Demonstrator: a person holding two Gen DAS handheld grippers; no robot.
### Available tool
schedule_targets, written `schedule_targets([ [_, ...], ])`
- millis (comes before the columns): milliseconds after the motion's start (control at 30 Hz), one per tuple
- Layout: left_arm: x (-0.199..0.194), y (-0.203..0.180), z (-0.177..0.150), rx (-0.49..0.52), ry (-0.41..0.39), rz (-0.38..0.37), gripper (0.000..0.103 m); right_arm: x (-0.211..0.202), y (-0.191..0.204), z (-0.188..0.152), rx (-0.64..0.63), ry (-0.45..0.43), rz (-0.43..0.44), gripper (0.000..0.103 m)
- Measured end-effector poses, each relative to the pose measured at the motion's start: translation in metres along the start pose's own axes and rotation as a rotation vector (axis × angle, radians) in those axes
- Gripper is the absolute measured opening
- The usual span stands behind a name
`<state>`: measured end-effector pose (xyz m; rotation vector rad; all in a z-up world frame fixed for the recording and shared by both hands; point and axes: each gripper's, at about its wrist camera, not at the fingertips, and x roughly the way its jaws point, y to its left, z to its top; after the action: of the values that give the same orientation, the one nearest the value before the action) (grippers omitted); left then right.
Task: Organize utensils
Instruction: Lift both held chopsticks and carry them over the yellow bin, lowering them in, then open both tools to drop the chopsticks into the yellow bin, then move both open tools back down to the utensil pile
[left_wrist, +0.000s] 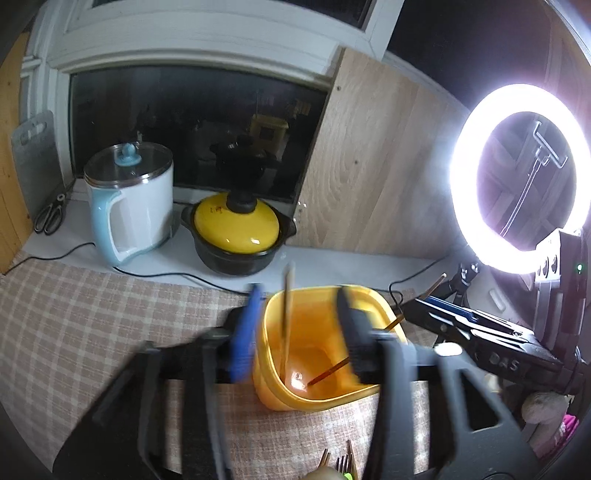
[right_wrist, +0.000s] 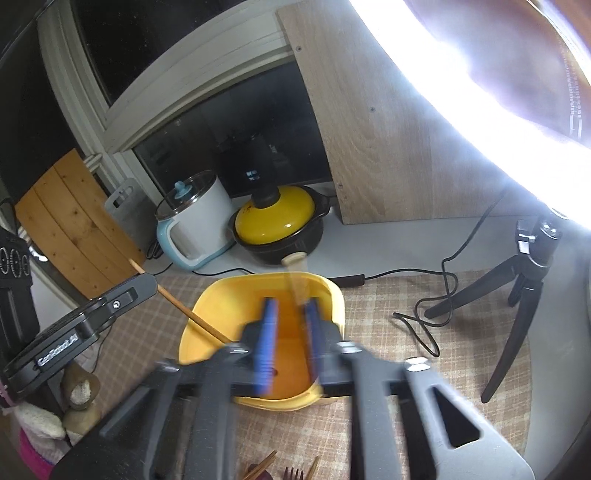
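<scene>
A yellow plastic bin (left_wrist: 280, 391) (right_wrist: 207, 314) stands on the checked tablecloth. My left gripper (left_wrist: 299, 332) is open over the bin, its fingers wide apart. A wooden chopstick (left_wrist: 286, 314) stands blurred between them, free of both pads, its tip in the bin. A second chopstick (left_wrist: 332, 371) (right_wrist: 192, 314) leans in the bin. My right gripper (right_wrist: 288, 332) hovers over the bin, fingers a little apart, empty; the blurred stick (right_wrist: 297, 284) is just beyond its tips. More utensils, forks and chopsticks (left_wrist: 341, 463) (right_wrist: 288, 470), lie at the near edge.
A white and blue electric kettle (left_wrist: 129, 206) and a black pot with a yellow lid (left_wrist: 236, 232) stand at the back by the window. A ring light (left_wrist: 517, 177) on a tripod (right_wrist: 524, 288) stands at the right, with cables (right_wrist: 428, 317) on the cloth. Scissors (left_wrist: 50, 218) lie far left.
</scene>
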<state>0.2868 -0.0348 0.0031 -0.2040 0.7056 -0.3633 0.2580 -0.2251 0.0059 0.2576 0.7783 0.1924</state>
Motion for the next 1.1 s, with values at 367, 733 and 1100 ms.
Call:
schedule_targets([
  [367, -0.026, 0.003, -0.002, 0.007, -0.04, 0.019, 0.047, -0.026, 0.0, -0.008, -0.021, -0.048, -0.013, 0.061],
  [733, -0.038, 0.007, -0.024, -0.007, -0.002, 0.008, 0.047, -0.055, -0.004, -0.03, -0.043, -0.071, -0.044, 0.061],
  [1100, -0.052, 0.021, -0.063, -0.007, 0.092, -0.02, 0.047, -0.07, -0.016, -0.067, -0.043, -0.051, 0.033, 0.079],
])
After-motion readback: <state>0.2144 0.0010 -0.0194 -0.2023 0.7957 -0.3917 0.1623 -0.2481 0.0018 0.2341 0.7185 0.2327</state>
